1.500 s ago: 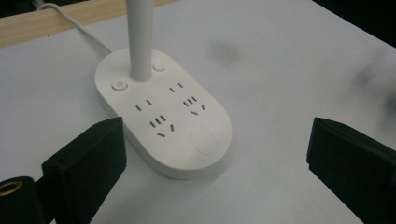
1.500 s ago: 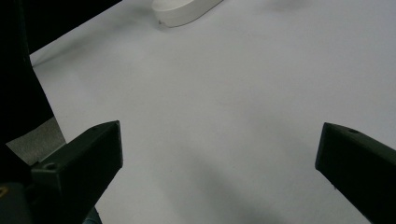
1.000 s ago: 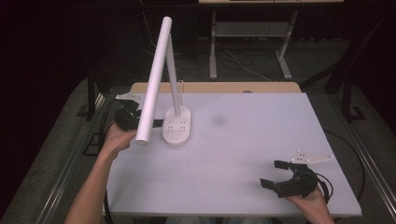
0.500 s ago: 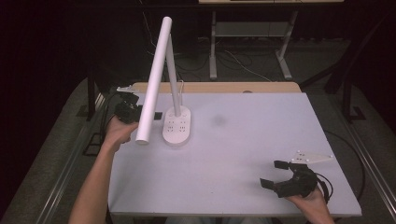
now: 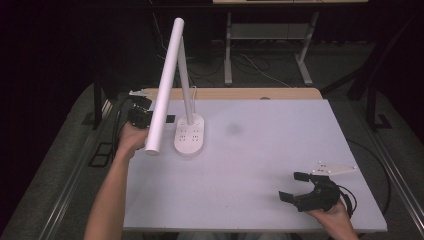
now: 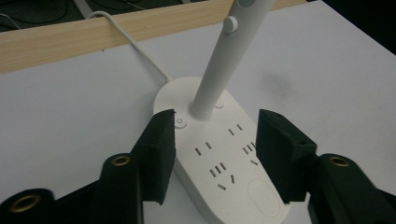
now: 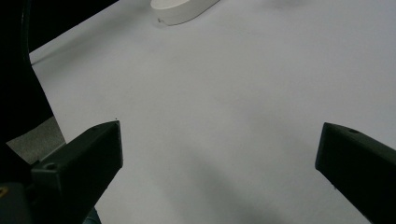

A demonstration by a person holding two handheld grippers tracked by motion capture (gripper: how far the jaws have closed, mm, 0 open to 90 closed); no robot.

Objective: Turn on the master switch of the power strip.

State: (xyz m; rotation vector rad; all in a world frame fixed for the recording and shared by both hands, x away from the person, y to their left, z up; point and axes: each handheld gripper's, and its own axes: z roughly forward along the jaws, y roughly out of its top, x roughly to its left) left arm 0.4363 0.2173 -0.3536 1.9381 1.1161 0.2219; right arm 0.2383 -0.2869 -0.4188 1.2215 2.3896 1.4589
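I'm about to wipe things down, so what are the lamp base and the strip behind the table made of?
Lamp base: likely matte white plastic, smooth, moulded socket slots. Strip: looks like pale wood, with faint grain, unpainted.

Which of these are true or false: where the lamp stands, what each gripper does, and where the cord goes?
1. The lamp stands on the table. True.
2. The left gripper has its jaws on either side of the lamp's base. True; they have just been closing.
3. The right gripper holds the lamp's head. False; it is open, holding nothing.
4. The cord runs toward the right gripper. False; it runs over the table's wooden far edge.
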